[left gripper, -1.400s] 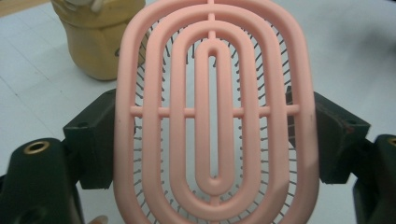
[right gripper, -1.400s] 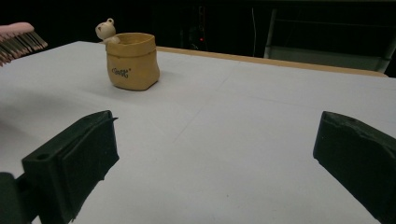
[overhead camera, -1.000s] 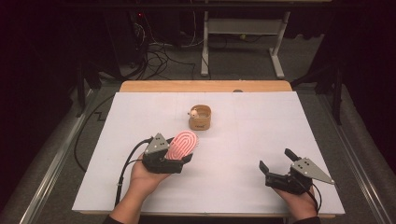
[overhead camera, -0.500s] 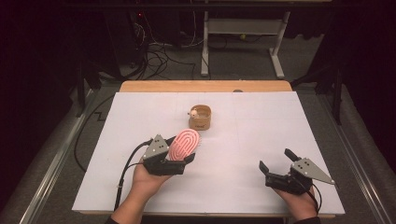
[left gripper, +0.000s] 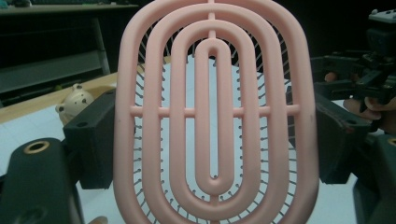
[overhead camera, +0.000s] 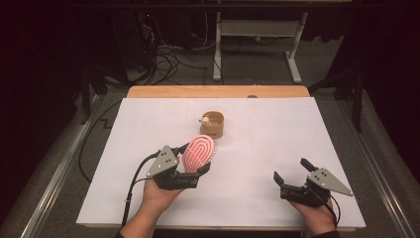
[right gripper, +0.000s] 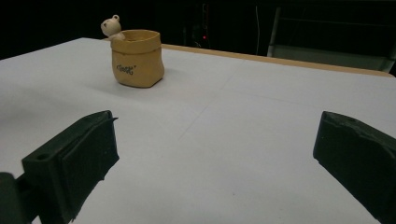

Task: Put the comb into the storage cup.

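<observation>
My left gripper (overhead camera: 194, 158) is shut on a pink oval hairbrush (overhead camera: 199, 152) and holds it up over the white table, left of centre. In the left gripper view the brush's ringed back (left gripper: 215, 107) faces the camera, with a black jaw pressed on each side and bristles showing through the slots. My right gripper (overhead camera: 291, 170) rests near the table's front right, open, with nothing between its jaws (right gripper: 215, 154). A small tan pot (overhead camera: 213, 124) with a bear figure on its rim stands mid-table, beyond the brush.
The white sheet (overhead camera: 307, 134) covers the table; a wooden strip (overhead camera: 218, 91) runs along its far edge. The pot (right gripper: 137, 58) stands far ahead and left of the right gripper. Cables and a metal frame (overhead camera: 257, 29) lie on the dark floor behind.
The left hand has shifted only slightly with the brush still gripped. The right gripper has stayed where it was.
</observation>
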A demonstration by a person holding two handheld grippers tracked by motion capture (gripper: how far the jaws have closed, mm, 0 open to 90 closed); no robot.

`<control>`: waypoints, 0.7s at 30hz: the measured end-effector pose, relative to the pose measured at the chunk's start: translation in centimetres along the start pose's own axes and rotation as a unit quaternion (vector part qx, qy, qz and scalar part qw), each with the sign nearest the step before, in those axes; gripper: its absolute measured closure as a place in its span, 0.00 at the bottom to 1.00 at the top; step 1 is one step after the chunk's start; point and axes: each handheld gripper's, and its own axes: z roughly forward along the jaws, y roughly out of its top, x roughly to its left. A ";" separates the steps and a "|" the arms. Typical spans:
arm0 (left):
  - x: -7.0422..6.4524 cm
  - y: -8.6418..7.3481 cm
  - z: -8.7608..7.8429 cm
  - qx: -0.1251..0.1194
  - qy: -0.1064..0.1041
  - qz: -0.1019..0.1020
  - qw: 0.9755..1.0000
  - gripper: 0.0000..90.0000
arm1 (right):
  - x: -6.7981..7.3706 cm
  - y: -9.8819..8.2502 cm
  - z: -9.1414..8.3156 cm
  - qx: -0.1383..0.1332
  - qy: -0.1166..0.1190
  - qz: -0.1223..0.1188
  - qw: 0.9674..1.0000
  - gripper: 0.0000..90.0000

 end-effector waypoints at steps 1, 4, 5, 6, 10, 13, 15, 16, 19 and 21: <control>-0.1 0.0 0.0 -0.004 0.000 0.003 1.000 0.20 | 0.0 0.0 0.0 0.000 0.000 0.000 1.000 0.00; -0.5 0.2 -0.1 -0.015 -0.004 0.009 1.000 0.20 | 0.1 0.0 0.0 -0.001 0.002 -0.003 1.000 0.00; -0.6 0.2 -0.1 -0.017 -0.005 0.010 1.000 0.20 | 0.2 0.0 0.0 0.000 0.001 -0.003 1.000 0.00; -0.7 0.2 0.0 -0.018 -0.006 0.013 1.000 0.20 | 0.2 0.0 0.0 0.001 0.001 -0.002 1.000 0.00; -0.9 0.1 0.1 -0.019 -0.004 0.018 1.000 0.20 | 0.2 0.0 0.1 -0.001 0.002 -0.005 1.000 0.00; -1.1 0.1 0.3 -0.018 -0.003 0.022 1.000 0.20 | 0.4 0.1 0.2 -0.002 0.005 -0.002 1.000 0.00; -1.2 0.1 0.5 -0.016 -0.003 0.023 1.000 0.20 | 0.5 0.3 0.5 -0.002 0.007 -0.003 1.000 0.00; -1.2 0.1 0.6 -0.016 -0.002 0.024 1.000 0.20 | 0.6 0.5 0.6 -0.002 0.007 -0.002 1.000 0.00; -1.2 0.1 0.7 -0.015 -0.001 0.023 1.000 0.20 | 1.0 1.3 1.5 -0.003 0.011 -0.008 1.000 0.00; -1.2 0.1 0.7 -0.016 -0.001 0.022 1.000 0.20 | 1.1 1.5 1.7 -0.004 0.012 -0.009 1.000 0.00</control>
